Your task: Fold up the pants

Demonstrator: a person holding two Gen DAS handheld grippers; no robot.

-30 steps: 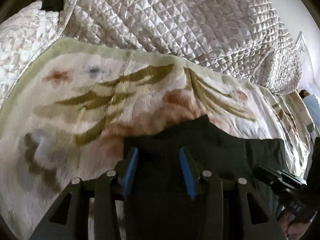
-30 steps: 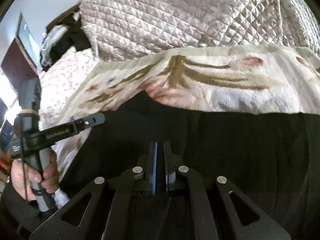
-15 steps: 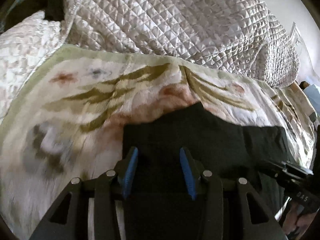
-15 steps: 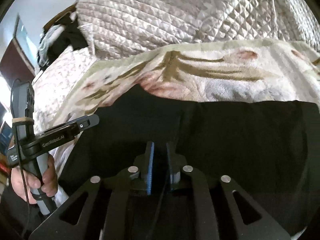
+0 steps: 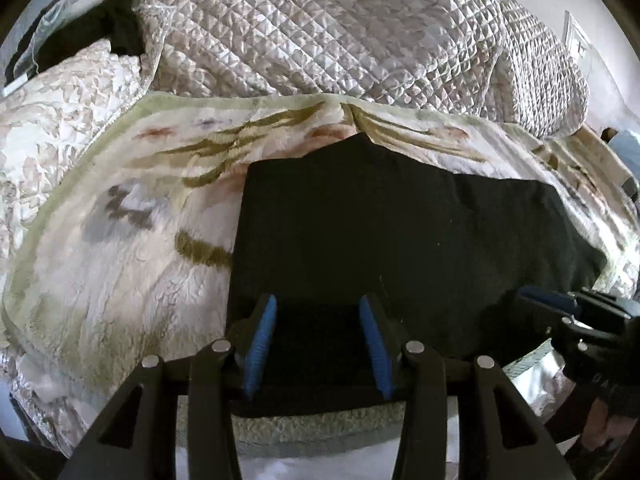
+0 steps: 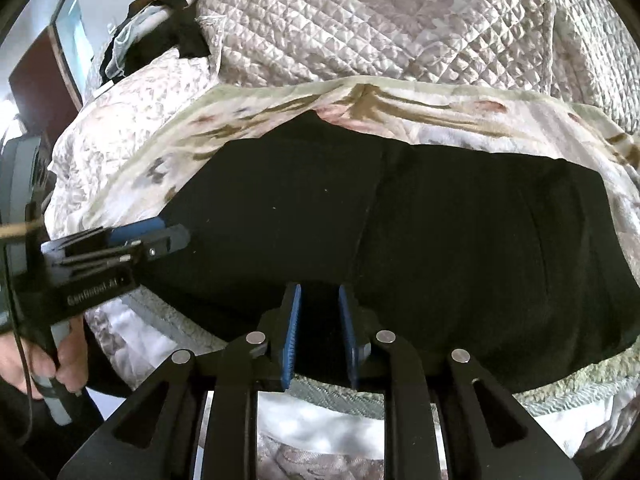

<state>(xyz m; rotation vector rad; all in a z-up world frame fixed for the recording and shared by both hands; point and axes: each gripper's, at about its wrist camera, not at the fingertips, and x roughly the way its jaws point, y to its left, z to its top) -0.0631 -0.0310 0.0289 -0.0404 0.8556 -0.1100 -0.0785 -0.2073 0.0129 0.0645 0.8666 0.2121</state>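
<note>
The black pants [image 5: 400, 240] lie folded into a broad flat slab on the floral blanket [image 5: 132, 248], their far edge rising to a small peak toward the quilted cover [image 5: 340, 32] heaped behind the blanket, their near edge running along the blanket's near border. My left gripper [image 5: 318, 340] sits over the near left corner of the pants, blue pads [image 5: 260, 344] standing fairly wide apart with dark cloth showing between them; neither pad presses on the fabric, so I hold nothing there. My right gripper [image 6: 318, 332] is over the near edge of the pants, further toward their middle, and its jaws have just been opening: the blue pads [image 6: 292, 332] now stand a narrow gap apart, with black cloth and a strip of the blanket's border visible through the gap, and I cannot see either pad gripping the cloth. From the right wrist view, my left gripper reaches in from the left side of the pants, its tip lying over their left edge, with my left hand [image 6: 48, 360] wrapped around its grey handle. From the left wrist view, my right gripper shows at the right of the pants, low over their near right part. A patterned pillow [image 5: 52, 108] lies left of the blanket, and beyond it some dark clothing [image 5: 120, 28] rests against the quilted cover.
</note>
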